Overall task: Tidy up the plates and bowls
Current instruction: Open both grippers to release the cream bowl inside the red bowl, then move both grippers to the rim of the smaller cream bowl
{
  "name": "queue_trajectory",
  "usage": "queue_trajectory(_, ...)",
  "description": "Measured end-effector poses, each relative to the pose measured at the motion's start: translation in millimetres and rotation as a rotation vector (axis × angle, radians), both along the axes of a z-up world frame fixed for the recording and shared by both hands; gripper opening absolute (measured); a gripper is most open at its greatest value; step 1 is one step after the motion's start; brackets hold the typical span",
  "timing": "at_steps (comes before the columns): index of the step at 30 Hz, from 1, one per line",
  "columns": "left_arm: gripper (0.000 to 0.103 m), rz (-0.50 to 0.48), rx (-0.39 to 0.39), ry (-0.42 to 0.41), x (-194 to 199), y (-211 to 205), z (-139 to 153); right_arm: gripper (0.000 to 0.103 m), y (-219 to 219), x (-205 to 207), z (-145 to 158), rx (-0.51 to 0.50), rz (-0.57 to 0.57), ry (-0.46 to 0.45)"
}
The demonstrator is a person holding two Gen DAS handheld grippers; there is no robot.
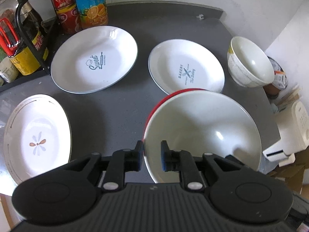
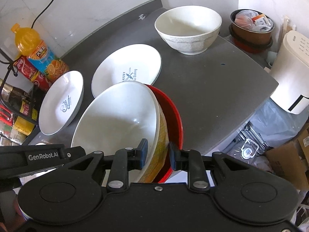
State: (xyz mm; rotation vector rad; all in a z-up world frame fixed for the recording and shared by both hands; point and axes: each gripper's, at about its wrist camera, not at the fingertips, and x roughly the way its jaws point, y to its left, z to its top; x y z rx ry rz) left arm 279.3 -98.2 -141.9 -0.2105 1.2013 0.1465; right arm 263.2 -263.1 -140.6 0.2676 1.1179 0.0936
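A large white bowl (image 1: 202,123) sits tilted inside a red bowl (image 1: 154,108) on the grey table (image 1: 119,104). My left gripper (image 1: 152,155) is shut on the white bowl's near rim. In the right wrist view my right gripper (image 2: 158,153) is shut across the rims of the white bowl (image 2: 115,121) and the red bowl (image 2: 173,116). A "Sweet" plate (image 1: 94,58), a "Bakery" plate (image 1: 185,65), a flower plate (image 1: 36,137) and a small white bowl (image 1: 249,61) lie apart on the table.
Bottles and cans (image 1: 87,3) and a black rack (image 1: 29,38) stand at the back left. A white appliance (image 2: 291,71) and a brown bin (image 2: 251,31) stand off the table's right edge. The left gripper's body (image 2: 38,156) shows beside my right gripper.
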Motion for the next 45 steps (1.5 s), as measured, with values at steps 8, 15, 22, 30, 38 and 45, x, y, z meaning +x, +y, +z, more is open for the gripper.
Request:
queue_trajectory(8, 0.049, 0.003, 0.032, -0.017, -12, -1, 12, 0.041, -5, -8, 10, 0.053, 0.019, -0.026)
queue_trajectory(15, 0.067, -0.004, 0.041, -0.029, -25, -6, 24, 0.052, -17, -25, 29, 0.02, 0.016, -0.082)
queue_trajectory(22, 0.081, 0.001, 0.002, -0.039, -45, -12, 36, 0.074, -38, -46, 40, 0.012, -0.018, -0.119)
queue_trajectory(30, 0.084, 0.028, -0.021, -0.06, -66, -20, 52, 0.084, -60, -65, 45, 0.047, -0.059, -0.136)
queue_trajectory(38, 0.084, 0.049, -0.021, -0.09, -77, -18, 68, 0.093, -77, -78, 51, 0.052, -0.091, -0.174)
queue_trajectory(45, 0.084, 0.049, -0.017, -0.122, -76, -17, 79, 0.096, -88, -80, 58, 0.09, -0.098, -0.208)
